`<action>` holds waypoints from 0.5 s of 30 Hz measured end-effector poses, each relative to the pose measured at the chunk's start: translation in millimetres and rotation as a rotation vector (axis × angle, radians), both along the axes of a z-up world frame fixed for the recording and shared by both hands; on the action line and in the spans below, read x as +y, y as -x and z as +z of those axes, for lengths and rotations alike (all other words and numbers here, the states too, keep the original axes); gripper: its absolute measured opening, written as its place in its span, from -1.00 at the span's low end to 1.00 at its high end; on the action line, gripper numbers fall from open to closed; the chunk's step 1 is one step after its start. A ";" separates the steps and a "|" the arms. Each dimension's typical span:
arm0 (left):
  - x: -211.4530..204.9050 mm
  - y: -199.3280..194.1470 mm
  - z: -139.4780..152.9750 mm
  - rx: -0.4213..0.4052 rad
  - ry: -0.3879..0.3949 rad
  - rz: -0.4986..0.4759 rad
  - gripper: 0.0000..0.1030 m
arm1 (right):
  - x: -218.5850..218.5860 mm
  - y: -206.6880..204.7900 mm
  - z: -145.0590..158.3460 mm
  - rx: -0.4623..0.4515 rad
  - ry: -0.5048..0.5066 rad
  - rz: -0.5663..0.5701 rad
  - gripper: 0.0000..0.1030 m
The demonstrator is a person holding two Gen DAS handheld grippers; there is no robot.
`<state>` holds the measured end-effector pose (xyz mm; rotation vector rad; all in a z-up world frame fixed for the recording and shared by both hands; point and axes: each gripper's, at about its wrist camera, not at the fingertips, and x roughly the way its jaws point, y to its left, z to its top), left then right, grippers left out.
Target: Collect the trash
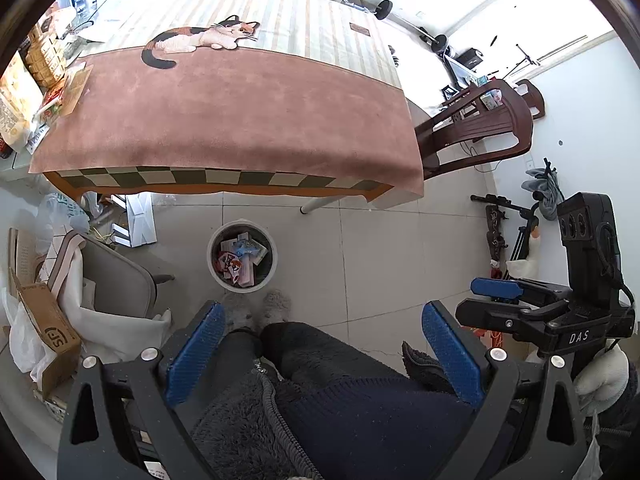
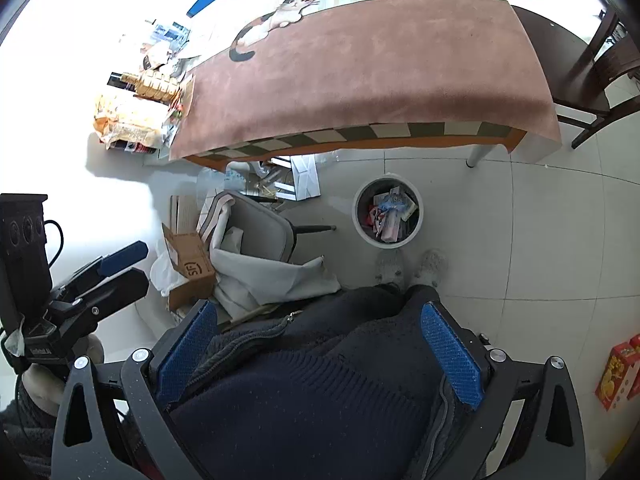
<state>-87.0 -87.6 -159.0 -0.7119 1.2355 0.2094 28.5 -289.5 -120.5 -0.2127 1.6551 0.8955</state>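
The left gripper (image 1: pixel 322 350) is seen with its jaws spread wide and nothing held between the ribbed blue pads (image 1: pixel 196 346); dark knitted clothing and a grey fleece garment with a zip lie beneath it. The right gripper (image 2: pixel 320 350) is likewise found wide apart and empty, its textured blue pads (image 2: pixel 450 356) framing the same dark knit. Each gripper is also caught in the other's view, the right gripper at the right edge of the left wrist view and the left gripper at the left edge of the right wrist view. The trash (image 1: pixel 240 258), a heap of crumpled printed wrappers and flat cartons, is contained in a round, pale-walled bin (image 1: pixel 212 254) standing on the glossy tiled floor (image 1: pixel 380 248), just beyond a pair of fluffy grey slippers (image 1: pixel 256 308) and in front of the table. The table is covered by a napped brown cloth (image 1: pixel 240 112) with a chequered border and a calico cat motif (image 1: pixel 200 40). Bagged goods are piled at the table's left end. A corrugated cardboard box (image 1: pixel 48 320) and a padded grey chair (image 1: pixel 116 280) draped with fabric are noted left of the bin; a dark slatted wooden chair (image 1: pixel 476 128) stands to the right of the table.
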 end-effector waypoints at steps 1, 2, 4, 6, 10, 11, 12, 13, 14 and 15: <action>-0.8 0.6 0.8 -0.002 -0.001 0.001 0.96 | -1.3 0.9 0.2 0.002 0.000 0.003 1.00; -1.8 1.1 1.6 -0.002 -0.002 -0.001 0.96 | -2.6 2.3 0.3 0.002 0.000 0.002 1.00; -3.7 1.8 3.1 -0.006 -0.006 0.000 0.96 | -3.7 3.3 0.6 0.001 -0.001 0.002 1.00; -5.7 2.2 4.0 -0.009 -0.008 0.002 0.96 | -5.5 3.5 1.5 0.000 -0.004 -0.003 1.00; -8.6 0.9 3.7 -0.011 -0.004 0.002 0.96 | -11.4 4.2 4.3 -0.005 -0.011 -0.009 1.00; -9.3 0.5 3.6 -0.011 -0.005 0.001 0.96 | -11.4 3.6 4.3 -0.004 -0.010 -0.008 1.00; -9.4 0.3 3.5 -0.012 -0.004 0.004 0.96 | -14.2 2.1 4.9 -0.003 -0.011 -0.010 1.00; -9.9 0.2 3.6 -0.013 -0.002 0.004 0.96 | -16.0 1.8 5.0 -0.002 -0.011 -0.012 1.00; -11.2 -0.5 2.8 -0.013 -0.001 0.003 0.96 | -16.5 1.6 5.1 -0.002 -0.010 -0.014 1.00; -12.0 -1.2 2.8 -0.012 -0.001 0.003 0.96 | -17.3 1.3 4.7 0.000 -0.009 -0.017 1.00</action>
